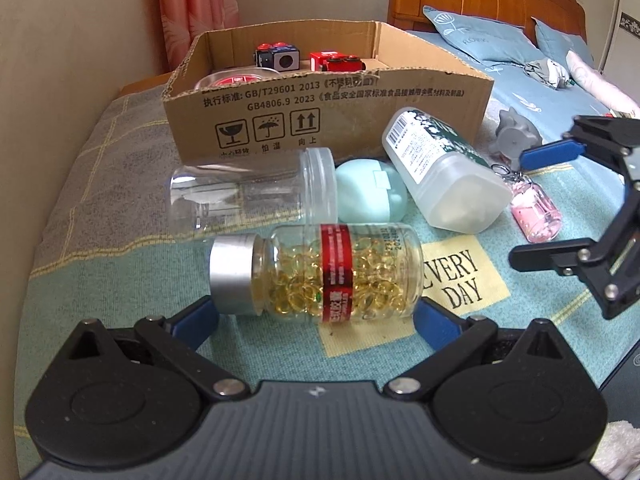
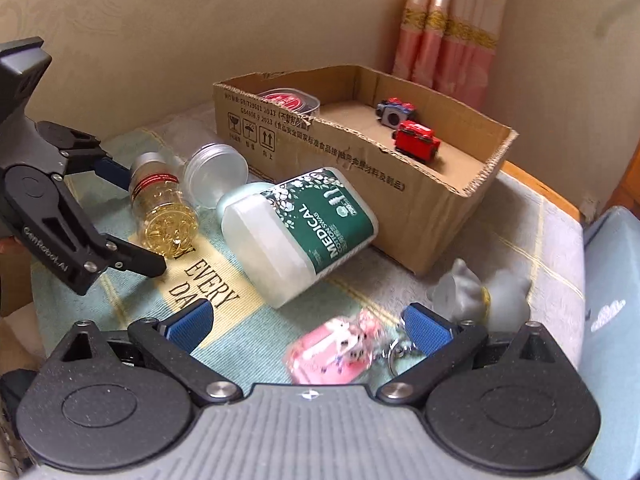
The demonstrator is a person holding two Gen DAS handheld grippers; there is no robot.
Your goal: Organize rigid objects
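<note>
The cardboard box stands on the patterned cloth and holds a red toy vehicle, a grey cube toy and a lidded clear tub with a red label. In front of it lie a capsule bottle full of yellow softgels, an empty clear jar, a mint-green case and a cotton-swab container leaning on the box. The left gripper is spread wide around the capsule bottle. The right gripper is spread wide above a pink keychain, beside a grey figurine.
</note>
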